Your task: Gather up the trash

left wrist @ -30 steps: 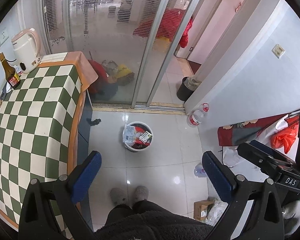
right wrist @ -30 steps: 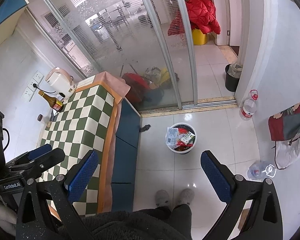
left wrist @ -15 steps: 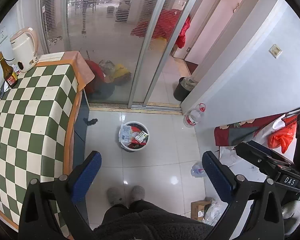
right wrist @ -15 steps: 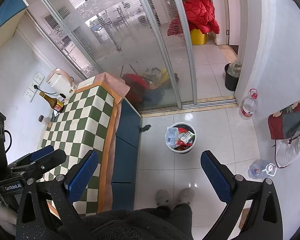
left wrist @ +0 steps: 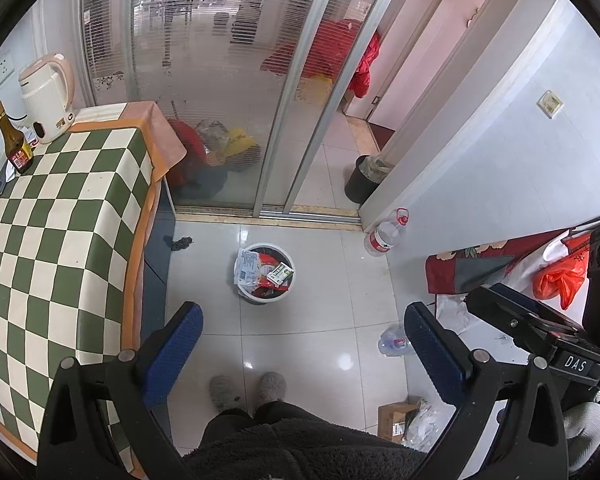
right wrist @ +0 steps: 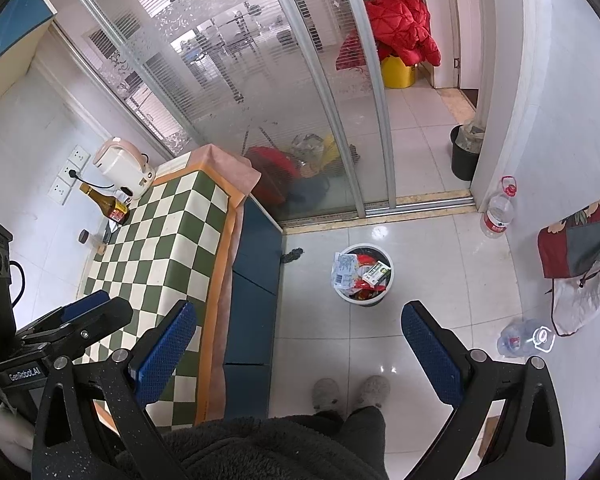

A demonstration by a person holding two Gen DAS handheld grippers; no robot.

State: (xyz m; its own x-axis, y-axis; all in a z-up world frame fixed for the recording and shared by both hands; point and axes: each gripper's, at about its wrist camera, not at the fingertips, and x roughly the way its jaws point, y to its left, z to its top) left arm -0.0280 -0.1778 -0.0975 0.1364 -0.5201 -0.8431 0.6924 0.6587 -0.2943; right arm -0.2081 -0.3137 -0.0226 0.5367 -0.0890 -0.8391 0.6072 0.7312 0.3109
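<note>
Trash already filled the white bin on the floor ahead of my feet: wrappers and a small carton heaped to the rim, while a crushed bottle lay loose to its right, I judged still to be gathered. I held the left gripper and right gripper high, fingers spread wide and empty, apparently surveying before reaching.

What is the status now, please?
Left gripper open, empty; right gripper open, empty. Bin full, upright on floor. Bottle lying loose. Path clear.
</note>
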